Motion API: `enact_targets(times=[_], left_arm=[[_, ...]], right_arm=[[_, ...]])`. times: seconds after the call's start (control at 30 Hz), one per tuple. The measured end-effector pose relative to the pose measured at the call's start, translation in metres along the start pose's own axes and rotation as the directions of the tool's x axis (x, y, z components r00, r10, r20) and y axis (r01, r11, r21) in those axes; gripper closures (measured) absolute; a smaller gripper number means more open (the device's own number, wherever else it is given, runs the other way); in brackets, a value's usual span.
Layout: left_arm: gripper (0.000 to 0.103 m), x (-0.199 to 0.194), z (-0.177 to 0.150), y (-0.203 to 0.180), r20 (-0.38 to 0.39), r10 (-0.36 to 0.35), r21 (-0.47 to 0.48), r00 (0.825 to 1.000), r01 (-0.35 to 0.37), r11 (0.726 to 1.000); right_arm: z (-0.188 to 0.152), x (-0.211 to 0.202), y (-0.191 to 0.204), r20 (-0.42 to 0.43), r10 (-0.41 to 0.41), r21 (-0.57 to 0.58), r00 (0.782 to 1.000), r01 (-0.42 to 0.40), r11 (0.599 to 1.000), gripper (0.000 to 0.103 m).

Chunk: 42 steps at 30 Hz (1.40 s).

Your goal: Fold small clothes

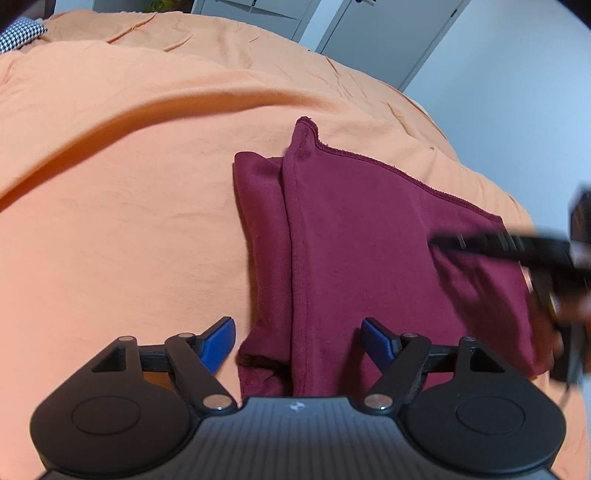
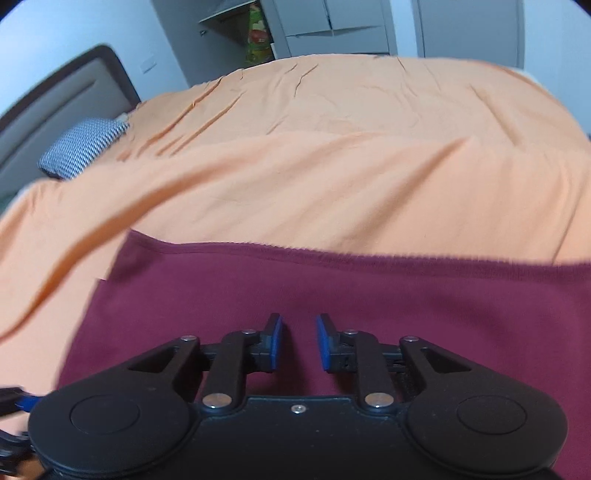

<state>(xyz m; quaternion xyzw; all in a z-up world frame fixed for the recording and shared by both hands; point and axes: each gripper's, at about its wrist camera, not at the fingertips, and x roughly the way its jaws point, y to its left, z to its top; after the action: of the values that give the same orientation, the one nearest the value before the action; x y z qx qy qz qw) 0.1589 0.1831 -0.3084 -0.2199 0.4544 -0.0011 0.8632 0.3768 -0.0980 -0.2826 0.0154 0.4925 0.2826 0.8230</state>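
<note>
Maroon garment [image 1: 369, 240] lying part-folded on orange bed [image 1: 129, 184]; left hand-held gripper [image 1: 298, 341] released wide astride its near hem, right hand-held gripper [image 2: 299, 341] released, empty, low over the cloth—probably poised for next fold.

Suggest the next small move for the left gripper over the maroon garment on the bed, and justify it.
Probably ease the left gripper down and shut it on the maroon garment: its near edge lies between the open fingers, ungripped, and the cloth is only partly folded.

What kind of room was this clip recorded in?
Most likely a bedroom: the maroon garment lies on a bed under an orange bedspread, with a patterned pillow by a headboard and grey wardrobe doors behind.
</note>
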Motion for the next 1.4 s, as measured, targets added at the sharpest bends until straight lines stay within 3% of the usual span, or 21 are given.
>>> enact_targets(times=[0.23, 0.37, 0.53, 0.73, 0.77, 0.83, 1.0, 1.1, 1.23, 1.33, 1.4], left_arm=[[0.022, 0.008, 0.000, 0.004, 0.005, -0.014, -0.021, 1.000, 0.014, 1.000], [0.023, 0.011, 0.001, 0.003, 0.016, -0.010, -0.027, 1.000, 0.010, 1.000], [0.047, 0.012, 0.005, 0.007, 0.035, -0.015, -0.089, 0.999, 0.018, 0.996], [0.054, 0.013, 0.008, 0.017, 0.047, -0.047, -0.192, 0.998, 0.055, 0.980], [0.059, 0.013, 0.009, 0.018, 0.051, -0.054, -0.207, 0.997, 0.063, 0.976], [0.078, 0.011, 0.010, 0.017, 0.062, -0.061, -0.209, 0.996, 0.072, 0.975], [0.086, -0.013, 0.021, -0.018, 0.125, -0.025, -0.111, 0.992, 0.039, 0.993], [0.087, -0.029, 0.036, -0.060, 0.160, -0.033, 0.023, 0.986, 0.030, 0.999], [0.087, -0.026, 0.048, -0.126, 0.155, -0.046, 0.214, 0.987, 0.012, 0.977], [0.087, -0.002, 0.043, -0.170, 0.119, -0.047, 0.331, 0.992, 0.005, 0.944], [0.087, 0.019, 0.032, -0.190, 0.088, -0.046, 0.372, 0.995, 0.010, 0.928]], right_arm=[[-0.075, -0.048, 0.004, -0.015, 0.054, 0.071, 0.998, -0.053, 0.996, 0.073], [-0.095, -0.065, 0.006, 0.004, 0.056, 0.093, 0.998, -0.056, 0.994, 0.072], [-0.100, -0.074, 0.005, 0.011, 0.063, 0.131, 0.998, -0.063, 0.989, 0.070], [-0.097, -0.078, 0.001, 0.014, 0.070, 0.145, 0.997, -0.071, 0.987, 0.070], [-0.098, -0.079, 0.000, 0.017, 0.069, 0.146, 0.997, -0.071, 0.987, 0.070], [-0.097, -0.080, -0.001, 0.031, 0.063, 0.153, 0.998, -0.067, 0.986, 0.070], [-0.095, -0.076, -0.007, 0.044, 0.062, 0.186, 0.997, -0.069, 0.980, 0.070], [-0.097, -0.071, -0.012, 0.028, 0.081, 0.215, 0.996, -0.085, 0.973, 0.069], [-0.101, -0.082, -0.033, 0.073, 0.123, 0.351, 0.990, -0.141, 0.926, 0.069], [-0.110, -0.101, -0.059, 0.135, 0.157, 0.482, 0.978, -0.203, 0.852, 0.068], [-0.121, -0.112, -0.082, 0.185, 0.192, 0.595, 0.964, -0.265, 0.759, 0.068]])
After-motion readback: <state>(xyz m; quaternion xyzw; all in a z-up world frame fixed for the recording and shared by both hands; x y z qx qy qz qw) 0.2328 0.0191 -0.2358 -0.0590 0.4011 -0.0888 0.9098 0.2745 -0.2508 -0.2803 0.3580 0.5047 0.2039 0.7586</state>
